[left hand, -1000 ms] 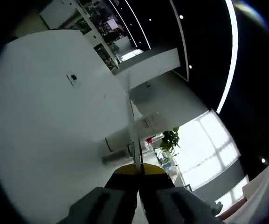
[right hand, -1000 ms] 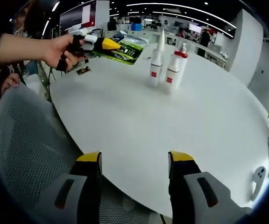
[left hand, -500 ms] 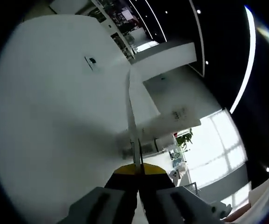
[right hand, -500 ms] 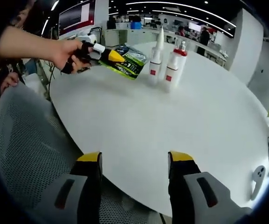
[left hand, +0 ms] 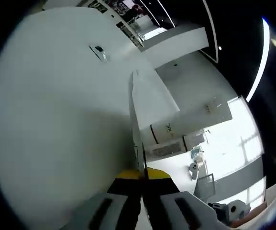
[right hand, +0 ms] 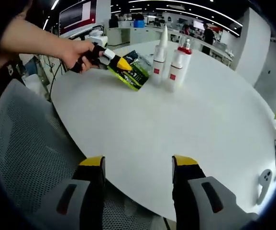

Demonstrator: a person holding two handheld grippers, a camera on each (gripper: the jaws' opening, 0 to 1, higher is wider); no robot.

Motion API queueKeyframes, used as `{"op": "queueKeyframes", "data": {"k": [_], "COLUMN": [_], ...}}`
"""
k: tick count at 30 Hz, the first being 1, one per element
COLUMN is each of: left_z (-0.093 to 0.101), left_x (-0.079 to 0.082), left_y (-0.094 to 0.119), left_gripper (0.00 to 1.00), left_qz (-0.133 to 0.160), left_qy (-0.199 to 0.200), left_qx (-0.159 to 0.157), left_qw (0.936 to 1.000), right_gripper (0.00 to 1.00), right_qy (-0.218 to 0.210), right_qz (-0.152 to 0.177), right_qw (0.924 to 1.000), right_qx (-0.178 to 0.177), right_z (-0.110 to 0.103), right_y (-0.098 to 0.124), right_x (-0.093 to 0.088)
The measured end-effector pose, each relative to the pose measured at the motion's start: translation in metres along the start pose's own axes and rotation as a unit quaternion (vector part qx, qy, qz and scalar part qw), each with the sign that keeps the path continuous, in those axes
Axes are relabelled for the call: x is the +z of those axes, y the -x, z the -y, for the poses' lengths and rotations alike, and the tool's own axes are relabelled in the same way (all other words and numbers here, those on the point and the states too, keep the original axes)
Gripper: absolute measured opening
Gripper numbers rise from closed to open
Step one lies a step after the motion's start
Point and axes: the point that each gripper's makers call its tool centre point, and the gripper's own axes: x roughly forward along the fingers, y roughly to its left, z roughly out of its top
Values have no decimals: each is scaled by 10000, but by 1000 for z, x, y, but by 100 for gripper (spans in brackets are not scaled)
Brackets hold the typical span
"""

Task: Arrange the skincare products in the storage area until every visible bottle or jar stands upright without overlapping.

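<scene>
Right gripper view: glossy green sachet (right hand: 134, 72), left claw (right hand: 123, 63).

Two bottles (right hand: 171, 52) standing side by side on the worktop (right hand: 176, 129), a packet (right hand: 134, 71) just left of them, a chair (right hand: 27, 158) before the worktop

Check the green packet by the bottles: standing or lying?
Tilted, held off flat: the left tool is shut on the green packet, lifting it beside two upright white bottles.

Open-plan office: round white table (right hand: 185, 120), mesh chair (right hand: 27, 158), ceiling strip lights (right hand: 185, 5).
</scene>
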Motion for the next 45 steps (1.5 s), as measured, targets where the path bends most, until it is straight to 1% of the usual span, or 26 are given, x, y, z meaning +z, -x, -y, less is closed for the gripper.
{"op": "queueKeyframes", "data": {"k": [1,4,6,10,11,12,16,19,23,24,26,27,29,31,32,33,34,35,36,37,38,39,40,42,44,45], "left_z": [-1,-2,-4,-23,-25,-20,-19,-17,-16,-16,-20,-20,-21,-23,-25,-25,-27,-29,-28,-33,-36,-38,-39,-43,-46,-45], "left_x": [0,7,9,7,7,8,13,15,16,17,20,27,35,37,34,35,32,30,27,28,28,29,31,34,43,45], "left_y": [-1,-3,-5,-6,-5,-7,-10,-10,-7,-6,-1,1,5,10,13,10,11,12,9,11,11,12,12,13,15,15], "left_gripper": [2,2,2,6,6,6,6,10,15,18,21,24,32,41,45,48,50,52,56,58,62,67,71,76,75,75], "left_qz": [-32,41,38,-124,-142,-108,-89,-48,-76,-94,-143,-3,142,73,-82,-132,-245,-317,-369,-398,-432,-407,-352,-299,-197,-123], "left_qy": [6,105,58,-212,-268,-215,-399,-500,-977,-1136,-1399,-1490,-1683,-1935,-2130,-2350,-2488,-2610,-2726,-2935,-3064,-3160,-3244,-3205,-3222,-3215], "left_qx": [12,-8,41,522,578,463,648,773,955,999,1237,1290,1436,1630,1761,1757,1856,1938,1935,2098,2203,2298,2334,2454,2501,2448], "left_qw": [10000,9999,10000,9983,9979,9986,9971,9957,9906,9884,9823,9804,9751,9674,9610,9559,9503,9452,9417,9318,9251,9196,9160,9144,9128,9146], "right_gripper": [54,54,54,53,53,52,52,51,50,50,50,50,49,49,49,49,49,49,49,49,49,49,49,49,49,49], "right_qy": [3,-4,2,47,76,77,94,99,135,139,148,153,172,186,176,182,193,192,192,195,191,192,191,192,182,184], "right_qz": [9,-3,1,-49,-54,-52,-49,-79,-109,-97,-97,-108,-133,-118,-122,-122,-120,-119,-118,-116,-117,-111,-110,-106,-96,-95], "right_qw": [10000,10000,10000,10000,10000,10000,9999,9999,9998,9998,9998,9998,9998,9998,9998,9998,9997,9997,9997,9997,9997,9998,9998,9998,9998,9998], "right_qx": [-1,-7,-14,-10,-27,-35,-47,-36,-49,-49,-47,-44,-30,-39,-34,-37,-37,-29,-27,-29,-28,-31,-31,-37,-40,-45], "right_z": [0,1,1,1,2,2,2,2,3,3,2,2,1,2,1,2,1,1,1,1,1,1,1,1,1,2], "right_y": [0,0,0,0,0,0,0,0,1,1,1,1,1,1,1,1,1,1,1,1,1,1,1,1,1,1], "right_x": [0,0,0,-2,-2,-2,-2,-4,-5,-4,-4,-5,-6,-5,-5,-5,-5,-5,-5,-5,-5,-4,-5,-4,-4,-4]}}
